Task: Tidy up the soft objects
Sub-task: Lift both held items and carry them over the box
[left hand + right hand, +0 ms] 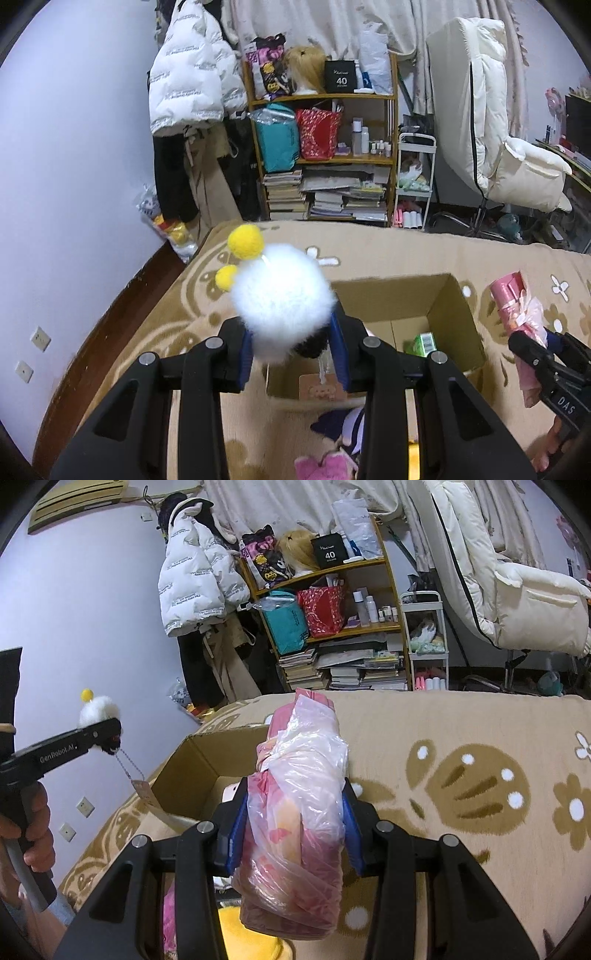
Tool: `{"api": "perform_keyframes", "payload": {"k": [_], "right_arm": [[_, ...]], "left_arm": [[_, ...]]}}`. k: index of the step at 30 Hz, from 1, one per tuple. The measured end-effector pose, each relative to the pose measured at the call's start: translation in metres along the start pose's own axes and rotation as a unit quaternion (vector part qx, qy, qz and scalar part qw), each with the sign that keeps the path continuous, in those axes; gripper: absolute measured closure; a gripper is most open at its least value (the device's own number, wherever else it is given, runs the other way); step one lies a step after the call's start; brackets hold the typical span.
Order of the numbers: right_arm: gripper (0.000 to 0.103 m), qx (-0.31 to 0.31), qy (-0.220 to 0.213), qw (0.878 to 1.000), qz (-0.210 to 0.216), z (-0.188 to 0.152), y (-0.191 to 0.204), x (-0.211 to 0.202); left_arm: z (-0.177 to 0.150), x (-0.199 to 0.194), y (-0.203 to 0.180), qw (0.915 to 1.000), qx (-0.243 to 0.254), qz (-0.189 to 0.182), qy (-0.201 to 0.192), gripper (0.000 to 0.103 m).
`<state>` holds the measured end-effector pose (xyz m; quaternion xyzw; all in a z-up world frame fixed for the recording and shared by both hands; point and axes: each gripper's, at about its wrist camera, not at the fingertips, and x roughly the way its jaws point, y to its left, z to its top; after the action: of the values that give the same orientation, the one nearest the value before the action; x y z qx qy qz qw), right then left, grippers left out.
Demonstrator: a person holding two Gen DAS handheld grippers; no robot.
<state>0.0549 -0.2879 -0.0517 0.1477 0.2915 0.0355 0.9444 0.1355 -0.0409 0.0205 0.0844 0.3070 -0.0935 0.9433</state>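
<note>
Left wrist view: left tool [291, 347] clamped on fluffy white plush [282, 299], light, squashy; right tool [291, 830] clamped on slippery bagged pink bundle [299, 812] mid-body, above cardboard box [454, 317].

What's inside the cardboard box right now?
In the box a green carton lies on the floor near the right wall. The white plush in the left claw hides the left part; the near wall hides the rest.
</note>
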Motion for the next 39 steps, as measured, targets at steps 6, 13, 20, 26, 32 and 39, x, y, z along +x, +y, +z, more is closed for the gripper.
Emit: {"api": "perform_keyframes", "payload": {"k": [6,13,20,26,32,39], "right_arm": [[0.056,-0.007,-0.001,1.000,-0.001,0.008,0.003,0.010],[0.056,-0.002,0.010,1.000,-0.014,0.016,-0.002,0.020],[0.056,0.006,0.017,1.000,-0.016,0.019,-0.012,0.030],[0.056,0.009,0.024,1.000,-0.004,0.019,-0.013,0.039],[0.056,0.005,0.035,0.999,0.004,0.018,-0.007,0.050],[0.056,-0.004,0.050,0.999,0.012,0.014,-0.002,0.066]], "left_arm": [[0.023,0.012,-0.007,0.9998,0.011,0.002,-0.015,0.070],[0.035,0.029,-0.014,0.9998,0.003,-0.021,-0.008,0.070],[0.030,0.042,-0.025,0.9990,0.009,-0.043,0.005,0.070],[0.019,0.055,-0.037,0.9983,0.019,-0.049,0.026,0.069],[0.009,0.073,-0.041,0.9964,0.015,-0.061,0.057,0.069],[-0.002,0.095,-0.043,0.9937,0.017,-0.049,0.099,0.069]]}}
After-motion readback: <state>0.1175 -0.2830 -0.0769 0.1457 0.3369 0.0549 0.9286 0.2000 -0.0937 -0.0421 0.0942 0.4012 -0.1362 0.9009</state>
